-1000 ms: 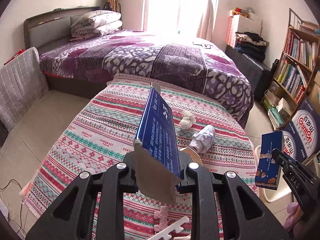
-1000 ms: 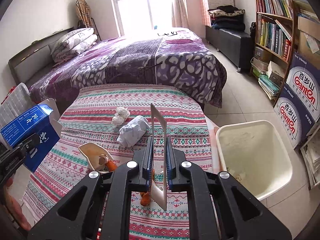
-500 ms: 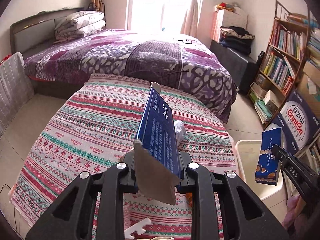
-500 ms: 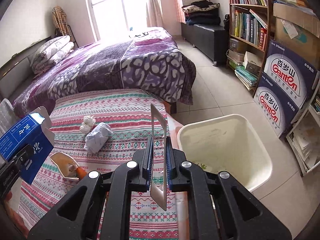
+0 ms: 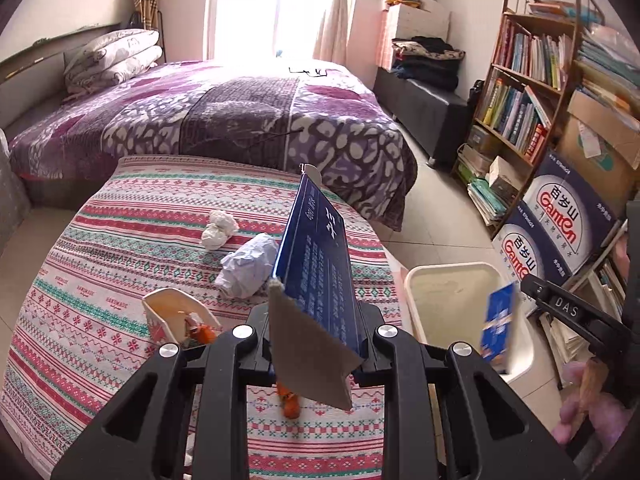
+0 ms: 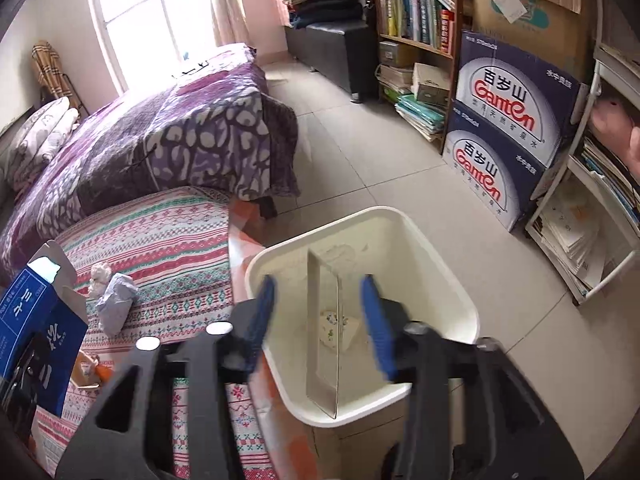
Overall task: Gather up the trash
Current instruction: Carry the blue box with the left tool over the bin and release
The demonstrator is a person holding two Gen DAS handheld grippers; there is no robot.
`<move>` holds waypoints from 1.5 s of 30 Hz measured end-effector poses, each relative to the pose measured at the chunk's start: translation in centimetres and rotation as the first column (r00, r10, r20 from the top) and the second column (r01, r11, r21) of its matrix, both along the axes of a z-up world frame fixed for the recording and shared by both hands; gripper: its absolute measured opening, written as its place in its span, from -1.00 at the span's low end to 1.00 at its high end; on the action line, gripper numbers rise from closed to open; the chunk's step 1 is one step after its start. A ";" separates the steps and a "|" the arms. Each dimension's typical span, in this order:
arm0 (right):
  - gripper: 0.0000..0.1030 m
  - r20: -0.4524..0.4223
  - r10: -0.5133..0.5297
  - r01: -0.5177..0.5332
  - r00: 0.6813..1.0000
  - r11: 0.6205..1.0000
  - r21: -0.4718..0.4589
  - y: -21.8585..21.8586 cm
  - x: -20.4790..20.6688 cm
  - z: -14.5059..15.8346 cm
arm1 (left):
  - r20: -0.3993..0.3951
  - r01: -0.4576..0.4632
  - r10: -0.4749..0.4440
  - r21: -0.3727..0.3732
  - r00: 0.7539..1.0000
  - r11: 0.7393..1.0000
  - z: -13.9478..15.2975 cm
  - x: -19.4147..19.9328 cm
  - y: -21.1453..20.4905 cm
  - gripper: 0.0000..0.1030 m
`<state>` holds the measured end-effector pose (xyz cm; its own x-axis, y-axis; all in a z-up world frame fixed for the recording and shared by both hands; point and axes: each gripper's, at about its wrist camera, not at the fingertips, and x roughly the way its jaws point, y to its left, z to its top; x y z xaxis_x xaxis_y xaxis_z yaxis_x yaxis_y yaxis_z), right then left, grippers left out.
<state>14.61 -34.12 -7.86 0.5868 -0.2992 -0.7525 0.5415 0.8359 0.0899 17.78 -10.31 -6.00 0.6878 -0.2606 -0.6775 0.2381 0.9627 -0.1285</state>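
Note:
My left gripper (image 5: 316,332) is shut on a dark blue carton (image 5: 316,264) held over the striped cloth (image 5: 120,248). My right gripper (image 6: 320,316) is open above the white bin (image 6: 460,292). A small blue carton (image 6: 322,332) hangs loose between its fingers, over the bin's mouth; it also shows blurred in the left wrist view (image 5: 498,326). A crumpled paper ball (image 5: 250,266), a white tissue wad (image 5: 219,229) and an open food box (image 5: 176,316) with orange scraps lie on the cloth.
A purple bed (image 5: 240,120) stands behind the cloth. A bookshelf (image 5: 528,88) and stacked Ganten boxes (image 6: 508,128) line the right wall. Tiled floor (image 6: 360,152) lies between bed and shelf.
My right gripper swung right from the cloth to over the bin and opened, letting go of the small blue carton. My left gripper keeps its carton and has turned right.

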 end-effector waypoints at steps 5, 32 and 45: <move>0.67 0.017 -0.044 0.045 0.999 0.998 -0.049 -1.4 -1.0 1.1 | 0.002 0.048 -0.048 -0.009 0.999 0.999 0.2 -0.3 -3.0 -0.52; 0.84 0.124 -0.302 0.300 0.945 0.953 0.036 -11.5 -6.8 4.3 | -0.032 0.258 -0.258 0.009 0.966 0.966 -0.3 -1.5 -16.7 0.62; 0.86 0.123 -0.198 0.205 0.972 0.977 -0.051 -7.7 -5.8 3.8 | 0.018 0.120 -0.123 0.116 0.992 0.986 0.1 -2.0 -11.4 0.63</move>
<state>8.80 -41.79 -4.08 0.5919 -0.4651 -0.6583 0.6884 0.7165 0.1128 15.81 -21.72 -5.86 0.6731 -0.2651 -0.6904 0.3558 0.9345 -0.0120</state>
